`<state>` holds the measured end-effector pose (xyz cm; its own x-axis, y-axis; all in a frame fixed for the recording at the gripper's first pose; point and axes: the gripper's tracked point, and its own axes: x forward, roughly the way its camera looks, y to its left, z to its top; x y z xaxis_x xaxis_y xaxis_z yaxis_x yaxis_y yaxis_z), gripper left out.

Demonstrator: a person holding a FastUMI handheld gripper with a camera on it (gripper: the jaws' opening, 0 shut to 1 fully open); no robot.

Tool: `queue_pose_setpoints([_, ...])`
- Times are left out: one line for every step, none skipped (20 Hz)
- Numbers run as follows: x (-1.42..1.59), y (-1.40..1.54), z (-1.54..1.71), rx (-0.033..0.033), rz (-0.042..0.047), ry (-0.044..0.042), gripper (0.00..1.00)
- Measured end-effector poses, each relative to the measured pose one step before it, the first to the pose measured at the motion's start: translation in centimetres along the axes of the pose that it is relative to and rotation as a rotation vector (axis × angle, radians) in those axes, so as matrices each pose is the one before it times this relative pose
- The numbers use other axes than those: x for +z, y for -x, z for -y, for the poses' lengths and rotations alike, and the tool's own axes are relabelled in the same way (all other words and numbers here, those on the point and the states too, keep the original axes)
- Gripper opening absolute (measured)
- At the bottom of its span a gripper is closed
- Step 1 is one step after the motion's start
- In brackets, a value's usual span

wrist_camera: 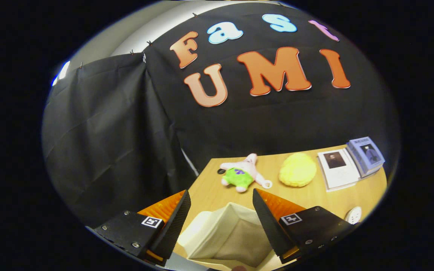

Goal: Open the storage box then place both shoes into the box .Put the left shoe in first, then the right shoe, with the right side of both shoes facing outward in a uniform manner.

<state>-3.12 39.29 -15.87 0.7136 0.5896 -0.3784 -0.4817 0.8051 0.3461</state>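
A cream fabric storage box (pixel 226 233) sits low between my fingers, one upper corner pointing up toward the fingertips. My gripper (pixel 220 191) is open, its fingers spread wide on either side of the box. Whether their inner faces touch the fabric is unclear. The box's top looks closed from here, and its lower part is hidden.
On the wooden table (pixel 205 194) beyond the fingers lie a pink star plush in green shorts (pixel 241 174), a yellow fluffy lump (pixel 298 169), a white booklet (pixel 338 169) and a blue book (pixel 365 155). A small white round object (pixel 353 215) lies beside the right finger. The table's left edge meets black cloth.
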Motion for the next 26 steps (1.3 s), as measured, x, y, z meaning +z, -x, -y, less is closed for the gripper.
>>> queue_pose_setpoints([0.493,0.628,2.000,-0.04785,0.02447,0.01748,0.98])
queue_pose_setpoints([0.521,0.674,2.010,-0.05174,0.02792,0.00982,0.98])
queue_pose_setpoints([0.386,0.481,1.937,-0.04060,0.02427,0.00612,0.98])
queue_pose_setpoints([0.029,0.615,1.712,-0.03646,0.01638,-0.00190,0.98])
queue_pose_setpoints([0.099,0.463,1.723,-0.03434,0.01596,-0.00662,0.98])
queue_pose_setpoints([-0.095,0.367,1.795,-0.03461,0.00662,-0.00391,0.98])
queue_pose_setpoints([-0.191,0.284,1.909,-0.03646,0.00309,-0.00332,0.98])
queue_pose_setpoints([-0.132,0.220,1.722,-0.03322,0.00449,-0.00192,0.98])
queue_pose_setpoints([-0.204,0.150,1.520,-0.03086,0.00277,0.00146,0.98])
queue_pose_setpoints([-0.345,0.208,1.630,-0.03113,-0.00078,0.00319,0.98])
queue_pose_setpoints([-0.349,0.202,1.315,-0.02810,0.00162,0.00300,0.98])
queue_pose_setpoints([-0.484,0.159,1.204,-0.02299,-0.00463,0.00454,0.98])
queue_pose_setpoints([-0.589,0.162,1.132,-0.02153,-0.00402,0.00282,0.98])
queue_pose_setpoints([-0.669,0.086,0.953,-0.01807,-0.00505,0.00169,0.98])
queue_pose_setpoints([-0.641,0.070,0.865,-0.01467,-0.00539,0.00139,0.98])
queue_pose_setpoints([-0.705,-0.043,0.781,-0.01251,-0.00467,-0.00169,0.98])
queue_pose_setpoints([-0.866,0.019,0.599,-0.00718,-0.00648,-0.00226,0.98])
queue_pose_setpoints([-1.072,-0.129,0.545,-0.00890,-0.01055,-0.00232,0.98])
queue_pose_setpoints([-1.211,-0.304,0.709,-0.00981,-0.01520,-0.00319,0.98])
queue_pose_setpoints([-1.213,-0.430,0.540,-0.00679,-0.02062,-0.00478,0.98])
queue_pose_setpoints([-1.460,-0.458,0.485,-0.00607,-0.02426,-0.00634,0.99])
queue_pose_setpoints([-1.332,-0.364,0.245,0.00255,-0.02298,-0.00648,0.99])
queue_pose_setpoints([-1.232,-0.418,0.084,0.00417,-0.01950,-0.00111,0.98])
queue_pose_setpoints([-1.270,-0.500,0.227,-0.00247,-0.01677,0.00721,0.98])
queue_pose_setpoints([-1.461,-0.486,0.252,-0.00524,-0.02050,0.01157,0.97])
queue_pose_setpoints([-1.443,-0.462,0.213,-0.00128,-0.02310,0.00762,0.96])
